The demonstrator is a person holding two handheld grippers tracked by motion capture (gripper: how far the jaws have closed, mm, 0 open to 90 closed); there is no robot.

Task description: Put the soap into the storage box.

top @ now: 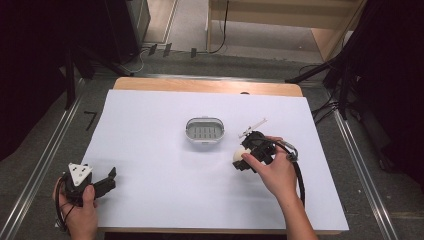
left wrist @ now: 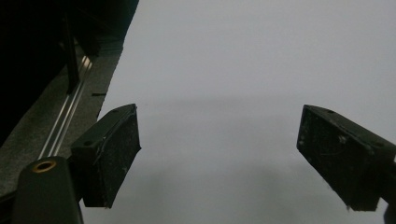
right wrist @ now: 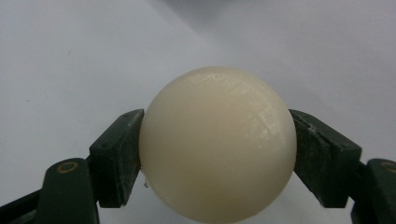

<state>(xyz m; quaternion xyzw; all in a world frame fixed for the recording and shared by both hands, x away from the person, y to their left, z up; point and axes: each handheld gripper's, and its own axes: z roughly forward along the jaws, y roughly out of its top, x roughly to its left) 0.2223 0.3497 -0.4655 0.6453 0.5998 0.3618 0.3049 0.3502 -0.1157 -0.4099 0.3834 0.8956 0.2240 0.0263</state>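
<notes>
A person works at a table covered by a white sheet, holding a two-jaw gripper in each hand. The right gripper, to the right of the table's middle, clasps a cream-coloured ball; in the right gripper view both black jaws press against the ball's sides, just above the sheet. A grey slotted soap dish sits on the sheet near the centre, close to the ball but apart from it. The left gripper rests at the table's near left corner, its jaws spread wide over bare sheet, grasping nothing.
</notes>
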